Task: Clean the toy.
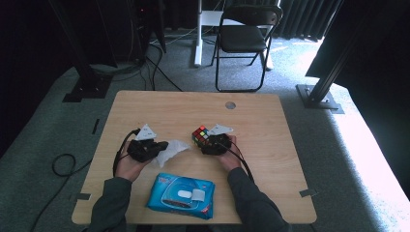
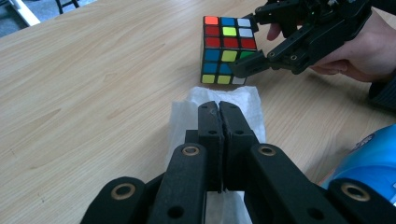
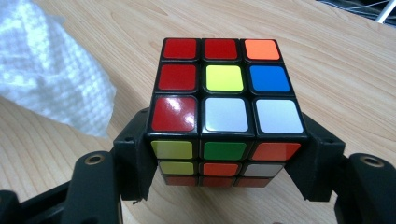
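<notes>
In the high view, the left tongs sit left of centre on the bench, clenched on a white wipe that spills out just to their right. The left gripper view shows the two jaws pressed flat together with the wipe pinched between them and trailing forward over the wood. From that cloth the cube lies ahead and slightly right, in the upper middle of that frame, near but not touching the wipe's front edge.

Right of centre in the high view, the right tongs grasp the cube, which looks to rest on the bench. In the right gripper view the jaws bear on its left and right sides, with the red, yellow and white face turned up and free. The wipe sits in the upper left of that frame, just beside the cube.

So the wiping hand is the left one, and its path to the cube is short. I judge the coming move to be bringing the wipe onto an uncovered face while the right tongs hold the cube.

The blue pack of wipes lies at lower centre, clear of both.
</notes>
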Demonstrator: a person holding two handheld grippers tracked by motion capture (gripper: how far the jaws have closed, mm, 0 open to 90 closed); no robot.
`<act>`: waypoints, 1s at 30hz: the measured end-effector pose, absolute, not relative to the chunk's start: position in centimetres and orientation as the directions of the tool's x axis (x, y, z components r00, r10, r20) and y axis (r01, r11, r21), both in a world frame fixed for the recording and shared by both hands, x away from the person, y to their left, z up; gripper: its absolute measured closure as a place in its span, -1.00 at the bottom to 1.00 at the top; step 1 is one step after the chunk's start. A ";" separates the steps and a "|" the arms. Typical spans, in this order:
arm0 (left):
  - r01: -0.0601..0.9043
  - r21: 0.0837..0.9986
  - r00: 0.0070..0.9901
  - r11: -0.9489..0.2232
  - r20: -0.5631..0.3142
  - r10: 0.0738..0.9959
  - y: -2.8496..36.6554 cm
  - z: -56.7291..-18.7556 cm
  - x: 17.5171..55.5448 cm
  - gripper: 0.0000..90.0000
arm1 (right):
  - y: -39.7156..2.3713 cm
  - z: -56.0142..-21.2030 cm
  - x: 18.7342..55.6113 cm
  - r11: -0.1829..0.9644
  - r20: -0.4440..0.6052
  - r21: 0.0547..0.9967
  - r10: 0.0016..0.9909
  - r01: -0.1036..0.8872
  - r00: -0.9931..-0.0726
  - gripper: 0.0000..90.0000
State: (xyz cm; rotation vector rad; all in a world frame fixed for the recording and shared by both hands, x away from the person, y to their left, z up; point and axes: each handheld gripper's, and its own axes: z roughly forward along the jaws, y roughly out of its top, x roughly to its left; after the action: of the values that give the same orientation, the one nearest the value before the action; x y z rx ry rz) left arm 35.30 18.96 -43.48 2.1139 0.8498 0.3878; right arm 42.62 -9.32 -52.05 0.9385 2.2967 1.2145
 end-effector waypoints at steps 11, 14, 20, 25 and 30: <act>0.423 0.781 0.743 -0.459 -0.009 0.669 17.7 -43.0 36.0 0.97 | -8.2 -51.8 42.1 0.434 -0.022 0.828 0.659 0.356 -0.751 -0.24; 0.422 0.790 0.745 -0.445 -0.022 0.667 17.5 -42.9 36.5 0.97 | -8.0 -51.7 41.9 0.433 -0.020 0.830 0.654 0.353 -0.756 -0.24; 0.408 0.810 0.745 -0.420 -0.029 0.667 17.0 -42.2 37.1 0.97 | -7.8 -51.7 41.9 0.445 -0.018 0.823 0.642 0.354 -0.766 -0.24; 0.396 0.830 0.741 -0.392 -0.037 0.670 16.5 -41.5 37.7 0.97 | -7.6 -51.6 41.7 0.442 -0.016 0.827 0.637 0.348 -0.770 -0.24; 0.388 0.842 0.745 -0.375 -0.047 0.666 15.9 -41.1 38.3 0.97 | -7.5 -51.4 41.7 0.440 -0.013 0.830 0.630 0.343 -0.777 -0.24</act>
State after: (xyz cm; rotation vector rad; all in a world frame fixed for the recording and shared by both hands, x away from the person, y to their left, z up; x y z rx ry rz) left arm 38.31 15.87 -41.11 2.0100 0.7970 0.3753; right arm 41.70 -7.51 -51.37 0.8331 2.3766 1.2593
